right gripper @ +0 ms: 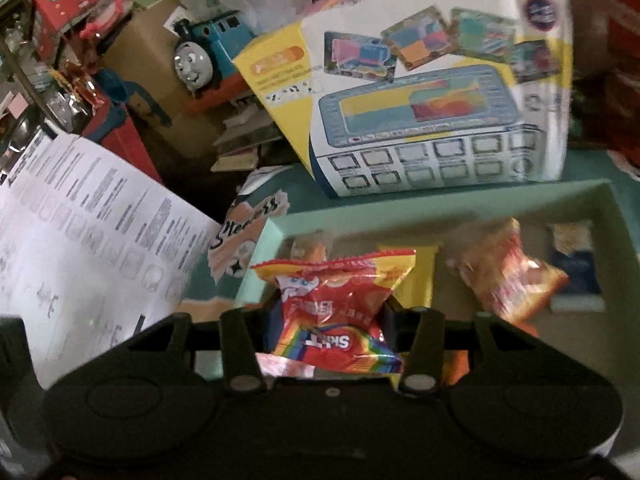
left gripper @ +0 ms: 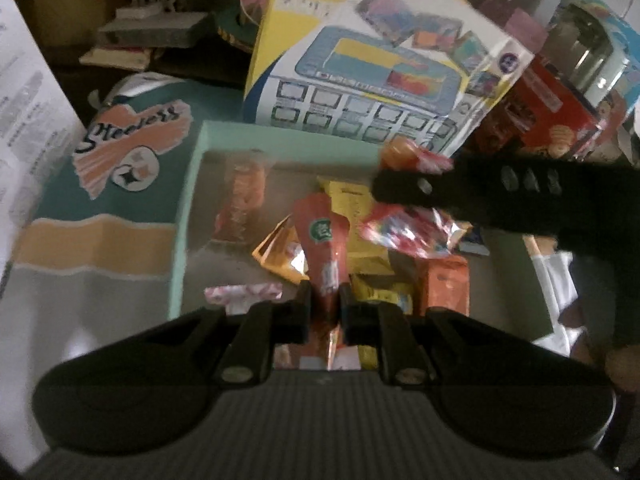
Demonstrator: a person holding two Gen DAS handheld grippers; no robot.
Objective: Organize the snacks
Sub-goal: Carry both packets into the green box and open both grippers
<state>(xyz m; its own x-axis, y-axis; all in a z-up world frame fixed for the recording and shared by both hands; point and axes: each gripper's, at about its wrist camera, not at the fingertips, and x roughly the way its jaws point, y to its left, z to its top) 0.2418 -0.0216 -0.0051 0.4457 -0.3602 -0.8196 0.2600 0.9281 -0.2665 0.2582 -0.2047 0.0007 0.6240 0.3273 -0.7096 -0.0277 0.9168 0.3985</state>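
Mint box (left gripper: 192, 184) | left tool (left gripper: 324, 304) clamps orange packet (left gripper: 320, 240) | right tool (right gripper: 332, 312) clamps Skittles bag (right gripper: 332, 304)

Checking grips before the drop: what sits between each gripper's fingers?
Left gripper pinches an orange-red snack packet; right gripper holds a red rainbow candy bag above the mint box; each wrist view shows it.

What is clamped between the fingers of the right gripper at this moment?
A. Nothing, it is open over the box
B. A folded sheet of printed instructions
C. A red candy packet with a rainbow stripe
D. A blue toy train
C: in the right wrist view the right gripper is closed on the red candy packet above the mint-green box.
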